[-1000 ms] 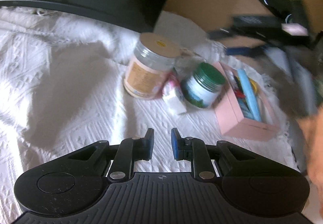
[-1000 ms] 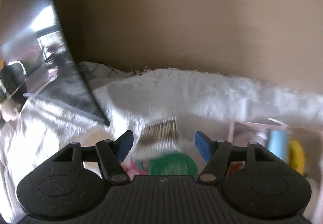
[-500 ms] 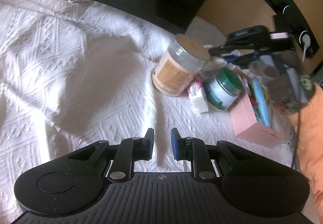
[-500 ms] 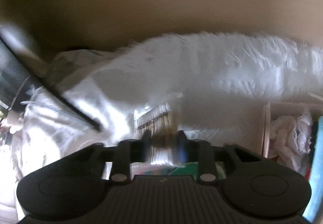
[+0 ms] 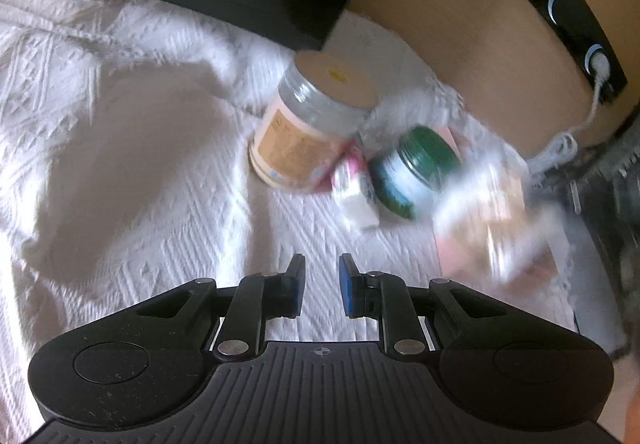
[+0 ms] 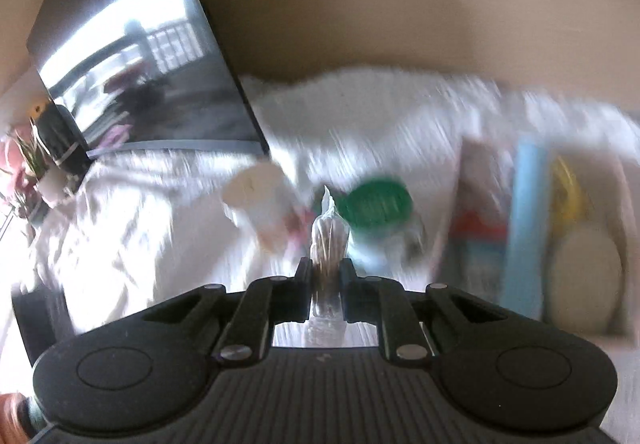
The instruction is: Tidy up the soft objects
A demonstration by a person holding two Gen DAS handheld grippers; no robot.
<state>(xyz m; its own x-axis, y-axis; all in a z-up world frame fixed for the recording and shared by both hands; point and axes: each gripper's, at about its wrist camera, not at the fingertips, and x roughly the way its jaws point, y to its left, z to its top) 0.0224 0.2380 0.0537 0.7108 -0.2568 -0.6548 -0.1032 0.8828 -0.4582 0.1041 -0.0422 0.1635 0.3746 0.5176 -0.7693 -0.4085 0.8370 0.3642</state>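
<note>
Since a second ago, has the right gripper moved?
Yes. The right gripper, now shut on a clear packet, has pulled back: the green-lidded jar sits farther ahead.

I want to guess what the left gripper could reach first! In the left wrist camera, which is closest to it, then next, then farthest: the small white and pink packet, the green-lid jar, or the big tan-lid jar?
From the left gripper:
1. Small white and pink packet, just ahead, slightly right.
2. Green-lid jar, right of the packet, touching it.
3. Big tan-lid jar, farther back, leaning.

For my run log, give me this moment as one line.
right gripper: shut on clear packet | left gripper: slightly open, holding nothing, above white cloth | jars: green-lidded jar, tan-lidded jar
</note>
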